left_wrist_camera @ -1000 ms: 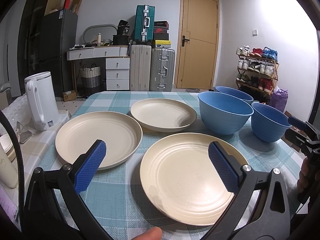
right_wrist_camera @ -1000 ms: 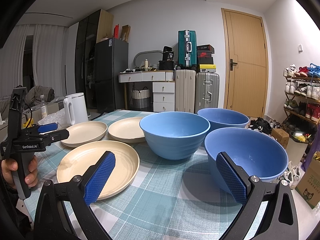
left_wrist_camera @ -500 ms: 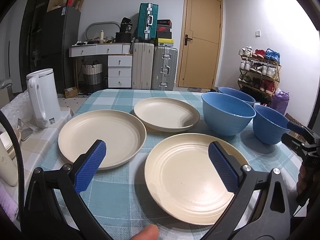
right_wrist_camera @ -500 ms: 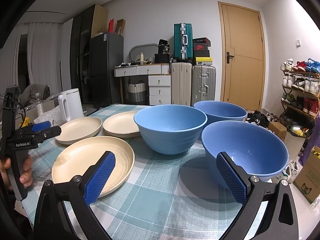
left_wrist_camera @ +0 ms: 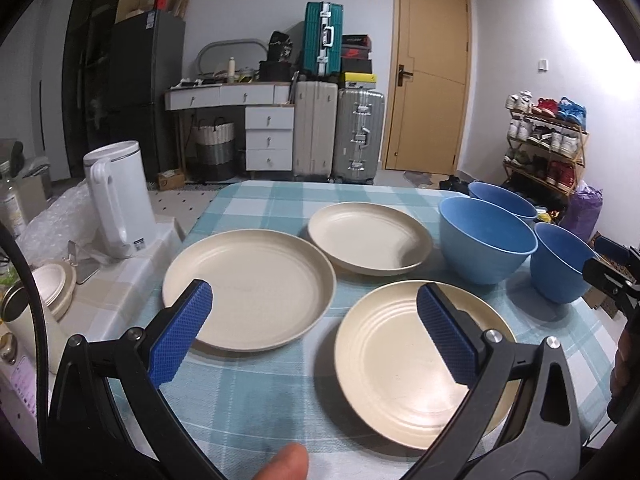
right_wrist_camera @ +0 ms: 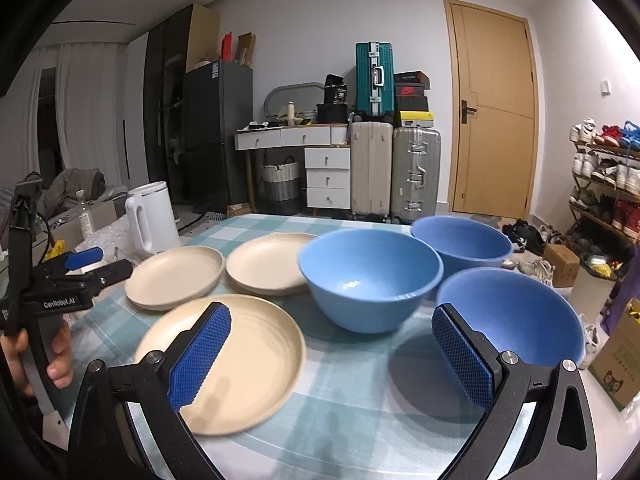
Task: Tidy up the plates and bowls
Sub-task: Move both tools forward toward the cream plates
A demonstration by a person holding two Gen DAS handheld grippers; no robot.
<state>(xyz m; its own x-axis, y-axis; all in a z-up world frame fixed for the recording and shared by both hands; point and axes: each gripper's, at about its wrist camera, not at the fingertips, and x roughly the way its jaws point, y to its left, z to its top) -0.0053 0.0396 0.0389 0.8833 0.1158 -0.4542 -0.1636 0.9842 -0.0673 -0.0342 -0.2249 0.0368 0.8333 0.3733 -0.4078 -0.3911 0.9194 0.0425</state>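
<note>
from the right wrist we see the hand [right_wrist_camera: 52, 354] gripping the left claw's handle, which the left wrist view hides. three cream plates [left_wrist_camera: 248, 264] fill the desk's [left_wrist_camera: 256, 392] left half and three blue bowls [right_wrist_camera: 370, 276] its right edge. our left claw [left_wrist_camera: 316, 330] and right claw [right_wrist_camera: 334, 354] hover wide, holding nothing.

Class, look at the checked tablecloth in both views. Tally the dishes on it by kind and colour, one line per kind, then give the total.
Cream plates: 3 (near plate, left plate, far plate)
Blue bowls: 3 (middle bowl, far bowl, near bowl)
Total: 6 dishes on the tablecloth
</note>
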